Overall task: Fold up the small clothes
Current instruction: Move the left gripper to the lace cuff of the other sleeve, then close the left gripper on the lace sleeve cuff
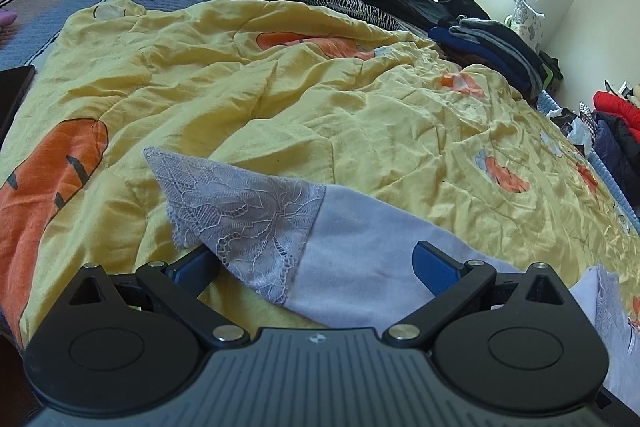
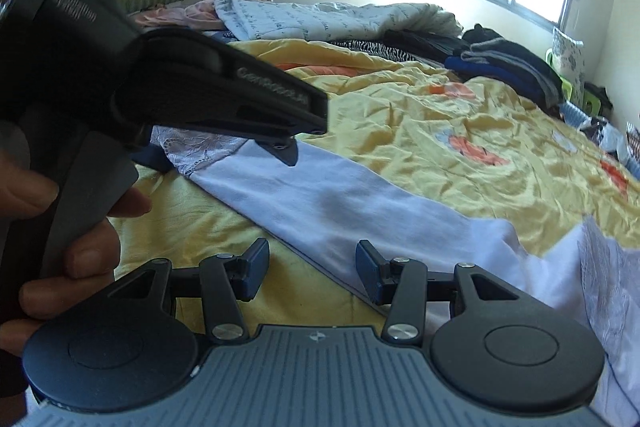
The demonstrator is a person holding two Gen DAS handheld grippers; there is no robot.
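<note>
A yellow quilt is covering the bed. The lavender garment is being left unfolded; both the left claw and right claw are being held open, gripping nothing

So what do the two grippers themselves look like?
Both match: the left gripper and right gripper have black linkage arms with silver pivots, round black discs, dark blue pads and ribbed grey bodies. The left one shows pale lettering from the side.

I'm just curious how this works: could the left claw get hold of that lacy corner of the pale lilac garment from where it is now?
Probably yes. The left claw is open, and the pale lilac garment's lace corner lies between its fingers on the yellow quilt, with nothing covering it.
</note>
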